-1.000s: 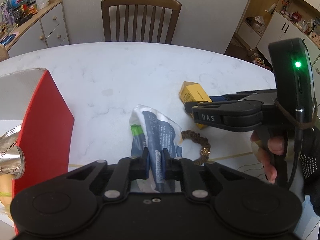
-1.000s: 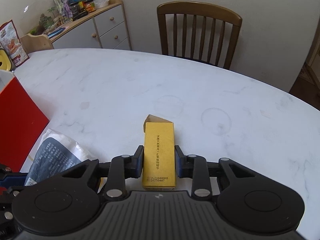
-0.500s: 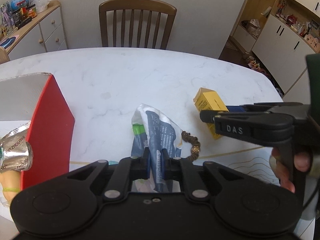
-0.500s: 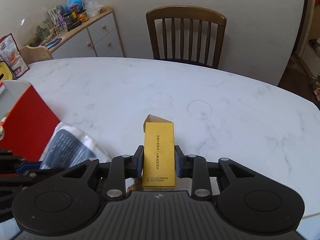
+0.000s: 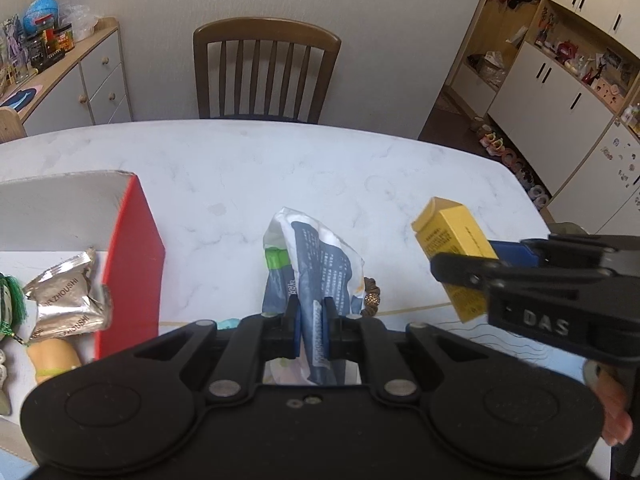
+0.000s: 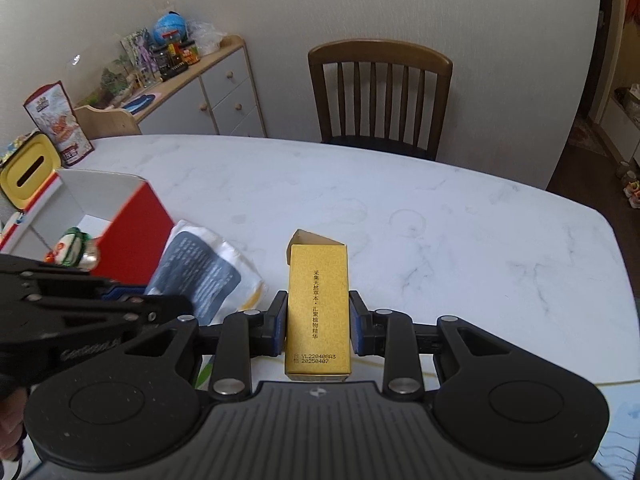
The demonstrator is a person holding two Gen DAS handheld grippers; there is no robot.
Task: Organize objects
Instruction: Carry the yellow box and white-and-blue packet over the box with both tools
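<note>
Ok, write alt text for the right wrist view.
The right gripper is clamped on a tall yellow cardboard box printed with black characters, over a white marble table. To its left, the left gripper holds a crinkled white-and-blue plastic pouch beside an open red-and-white carton.

Bead bracelet [image 5: 370, 294]: mostly hidden behind pouch [image 5: 316, 256].
Red box [image 5: 132, 264]: cut off at left edge.

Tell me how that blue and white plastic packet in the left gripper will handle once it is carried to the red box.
The blue and white packet is creased and crumpled, so it probably flops and sags beyond the left gripper, which pinches only its near end. It looks thin and light, so it should lift easily. The glossy film may slip; keep the grip firm toward the red box.
</note>
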